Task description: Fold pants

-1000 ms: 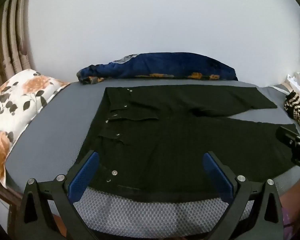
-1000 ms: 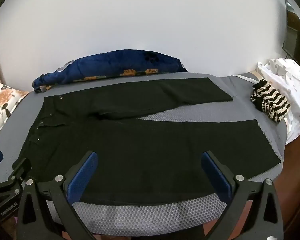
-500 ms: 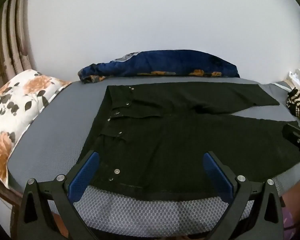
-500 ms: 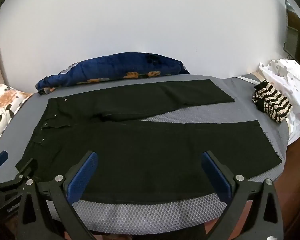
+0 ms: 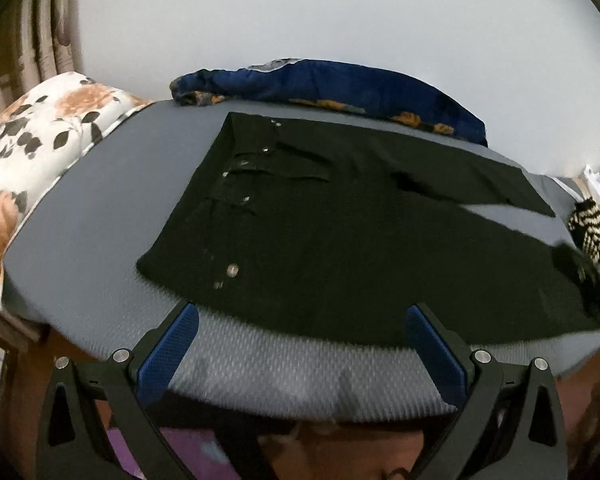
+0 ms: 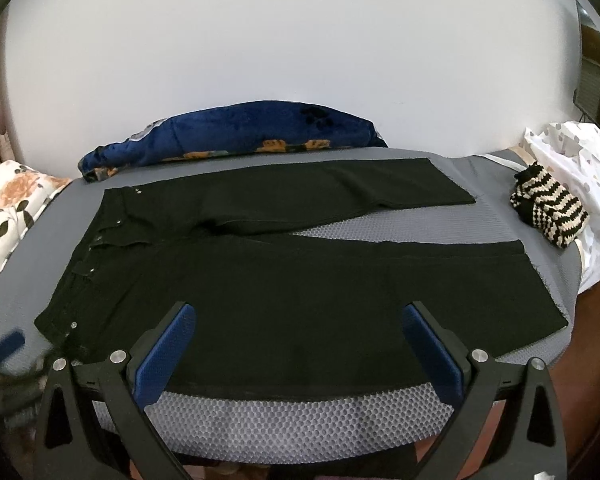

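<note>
While both grippers hang at the near edge of the bed (image 6: 380, 220), the pants (image 6: 292, 292) lie flat and unfolded on its grey mesh cover. The waist points to the left, with silver snaps showing along it, and the 2 legs run to the right. The far leg angles off toward the wall, the near leg runs along the front edge, and a wedge of grey cover shows between them.

The left gripper (image 5: 300, 344) has its jaws wide apart, holding nothing; its blue pads (image 5: 168, 350) sit over the bare cover just short of the pants' near edge, by the waist end. The right gripper (image 6: 298, 344) also has its jaws wide apart and empty, its pads over the near leg's front edge. Whether either touches the cloth cannot be told. In the left view the right gripper shows as a dark blur at the right edge, and that whole view is smeared.

A blue blanket (image 6: 236, 136) lies bunched along the wall behind the pants. A floral pillow (image 5: 40, 152) rests at the bed's left end. At the right end sit a black-and-cream striped knit (image 6: 548, 212) and, just beyond it, a white spotted cloth (image 6: 580, 152).
</note>
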{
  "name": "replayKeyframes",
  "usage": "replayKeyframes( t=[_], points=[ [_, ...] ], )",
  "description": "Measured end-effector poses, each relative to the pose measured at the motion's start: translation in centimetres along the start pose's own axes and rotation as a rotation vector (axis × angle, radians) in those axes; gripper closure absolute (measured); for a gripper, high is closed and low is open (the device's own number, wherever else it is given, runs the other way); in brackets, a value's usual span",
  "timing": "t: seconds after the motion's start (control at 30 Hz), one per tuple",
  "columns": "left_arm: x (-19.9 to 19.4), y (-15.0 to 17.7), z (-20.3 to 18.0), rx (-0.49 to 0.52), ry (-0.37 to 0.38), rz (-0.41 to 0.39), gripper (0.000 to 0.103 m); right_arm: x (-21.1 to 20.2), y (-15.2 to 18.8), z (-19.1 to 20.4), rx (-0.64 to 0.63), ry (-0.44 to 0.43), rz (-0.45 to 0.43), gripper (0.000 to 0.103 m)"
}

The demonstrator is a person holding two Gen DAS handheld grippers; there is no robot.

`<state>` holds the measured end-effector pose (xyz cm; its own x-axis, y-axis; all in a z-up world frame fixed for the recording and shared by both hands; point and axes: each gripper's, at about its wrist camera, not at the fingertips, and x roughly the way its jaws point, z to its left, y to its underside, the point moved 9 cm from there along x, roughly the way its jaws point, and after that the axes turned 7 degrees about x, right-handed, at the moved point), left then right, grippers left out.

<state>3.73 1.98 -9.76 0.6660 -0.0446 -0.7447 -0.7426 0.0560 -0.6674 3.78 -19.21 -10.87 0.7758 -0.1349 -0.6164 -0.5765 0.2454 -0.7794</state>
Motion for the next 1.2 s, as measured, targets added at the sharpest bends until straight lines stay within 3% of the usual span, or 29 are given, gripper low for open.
replayKeyframes(
  t=[0.2,0.33,0.57,0.67,0.97,1.2],
  points=[
    [-2.4,1.9,0.9,-0.053,-0.014,-0.025,0.000,0.3,0.2,0.0,0.007,-0.020,0.019,0.000],
    [-3.6,2.5,1.5,-0.055,-0.073,-0.038,0.000,0.0,0.3,0.3,-0.006,-0.023,0.013,0.000],
    [-4.2,2.0,-0.7,0.021,0.017,-0.053,0.000,0.1,0.7,0.7,-0.015,-0.034,0.020,0.000],
    [-3.6,1.7,-1.0,0.023,0.050,-0.039,0.000,0.3,0.9,0.9,-0.019,-0.038,0.025,0.000],
    [-0.2,-1.0,1.7,-0.039,0.026,0.010,0.002,0.7,1.4,1.6,-0.052,-0.062,0.035,0.000],
    [3.3,-5.4,4.7,0.046,-0.083,0.006,0.002,1.3,-0.2,3.7,-0.102,-0.110,0.038,0.000]
  ],
)
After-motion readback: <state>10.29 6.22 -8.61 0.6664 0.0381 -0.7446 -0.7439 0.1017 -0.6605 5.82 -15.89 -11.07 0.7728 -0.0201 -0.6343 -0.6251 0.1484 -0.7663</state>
